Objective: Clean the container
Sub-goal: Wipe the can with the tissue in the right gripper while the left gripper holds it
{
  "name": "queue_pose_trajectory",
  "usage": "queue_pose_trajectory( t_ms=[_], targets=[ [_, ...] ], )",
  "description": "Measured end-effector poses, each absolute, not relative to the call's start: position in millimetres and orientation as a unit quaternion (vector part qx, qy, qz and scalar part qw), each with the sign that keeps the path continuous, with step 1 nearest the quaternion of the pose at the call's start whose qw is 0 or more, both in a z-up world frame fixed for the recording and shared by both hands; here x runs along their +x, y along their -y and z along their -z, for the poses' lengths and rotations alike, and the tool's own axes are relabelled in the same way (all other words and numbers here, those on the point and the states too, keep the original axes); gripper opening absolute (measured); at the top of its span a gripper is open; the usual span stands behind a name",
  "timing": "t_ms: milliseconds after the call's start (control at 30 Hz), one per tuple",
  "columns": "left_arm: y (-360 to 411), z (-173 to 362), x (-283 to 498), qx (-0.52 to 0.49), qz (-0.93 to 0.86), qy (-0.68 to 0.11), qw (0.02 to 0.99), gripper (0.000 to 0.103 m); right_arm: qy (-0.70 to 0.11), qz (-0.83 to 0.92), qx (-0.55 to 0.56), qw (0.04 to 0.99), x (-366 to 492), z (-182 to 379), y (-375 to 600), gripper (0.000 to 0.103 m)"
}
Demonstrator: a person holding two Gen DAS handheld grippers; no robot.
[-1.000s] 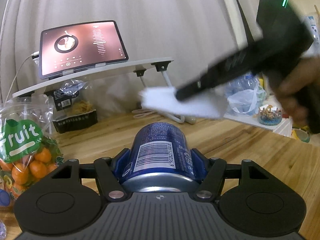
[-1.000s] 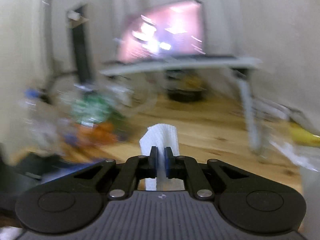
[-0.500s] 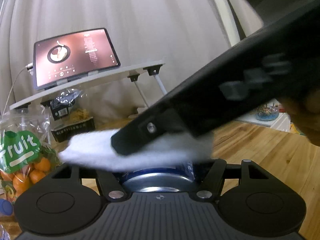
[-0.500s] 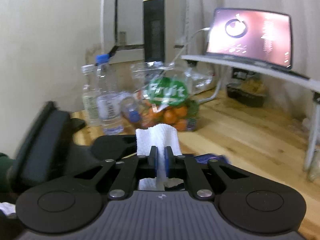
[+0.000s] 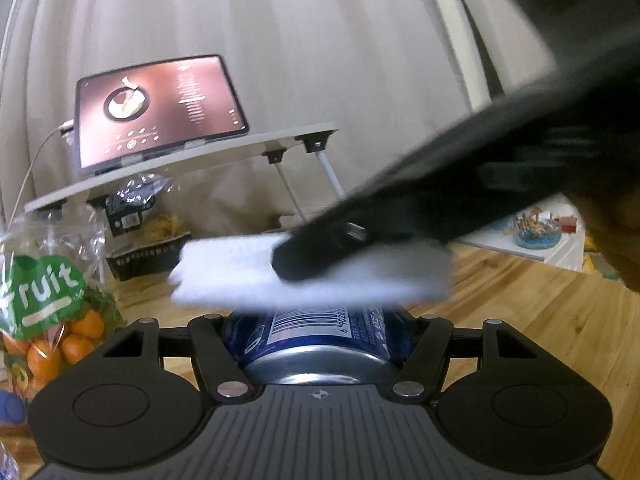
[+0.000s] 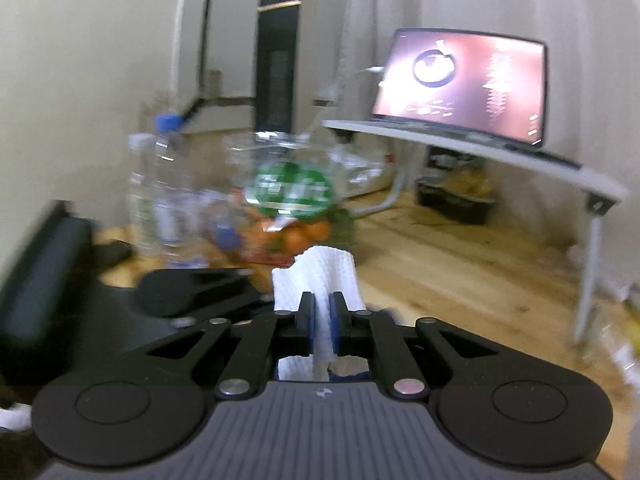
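Note:
My left gripper [image 5: 320, 332] is shut on a blue drink can [image 5: 320, 334], lying on its side with its barcode up and silver base toward the camera. My right gripper [image 6: 322, 322] is shut on a folded white paper towel [image 6: 320, 280]. In the left wrist view the right gripper [image 5: 320, 256] reaches in from the upper right and holds the white towel [image 5: 240, 276] flat over the top of the can, hiding its far half. The frames do not show whether towel and can touch.
A tablet [image 5: 156, 110] stands on a white folding lap desk [image 5: 192, 168] at the back. A bag of oranges [image 5: 44, 320] sits at the left, water bottles [image 6: 164, 188] beside it. A black snack pack [image 5: 148, 252] lies under the desk on the wooden floor [image 5: 540, 320].
The right gripper came in from the upper right with the towel and lowered it onto the can; since half a second ago the towel has slid to the right along the can.

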State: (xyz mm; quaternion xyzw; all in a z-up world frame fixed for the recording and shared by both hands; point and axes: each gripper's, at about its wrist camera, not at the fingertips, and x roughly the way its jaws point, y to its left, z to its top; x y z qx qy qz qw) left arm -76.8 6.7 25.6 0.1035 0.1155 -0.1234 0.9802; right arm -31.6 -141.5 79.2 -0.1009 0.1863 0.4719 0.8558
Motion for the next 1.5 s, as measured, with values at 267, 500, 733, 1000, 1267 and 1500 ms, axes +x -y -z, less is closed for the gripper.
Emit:
queue_pose_trajectory(
  t_ms=[267, 500, 733, 1000, 1267, 1500],
  targets=[
    [-10.0, -24.6, -77.0, 0.090, 0.116, -0.120, 0.982, 0.067, -0.171, -0.494, -0.115, 0.845, -59.5, -75.5, 141.3, 0.011],
    [-13.3, -25.6, -81.6, 0.084, 0.119, -0.105, 0.984, 0.067, -0.147, -0.420, -0.119, 0.888, -26.2, -76.4, 148.8, 0.011],
    [-14.1, -26.5, -82.2, 0.082, 0.117, -0.102, 0.984, 0.067, -0.154, -0.410, -0.099, 0.894, -19.4, -70.1, 161.5, 0.011],
    [-13.3, -26.9, -86.5, 0.085, 0.114, -0.093, 0.986, 0.067, -0.184, -0.504, -0.057, 0.842, -54.2, -70.6, 160.7, 0.011],
    [-14.6, -27.3, -87.4, 0.080, 0.117, -0.092, 0.986, 0.067, -0.179, -0.452, -0.073, 0.871, -39.8, -68.3, 170.7, 0.011],
    [-16.9, -27.1, -86.1, 0.072, 0.114, -0.096, 0.986, 0.067, -0.167, -0.409, -0.049, 0.896, -6.4, -66.7, 171.3, 0.011]
  ],
)
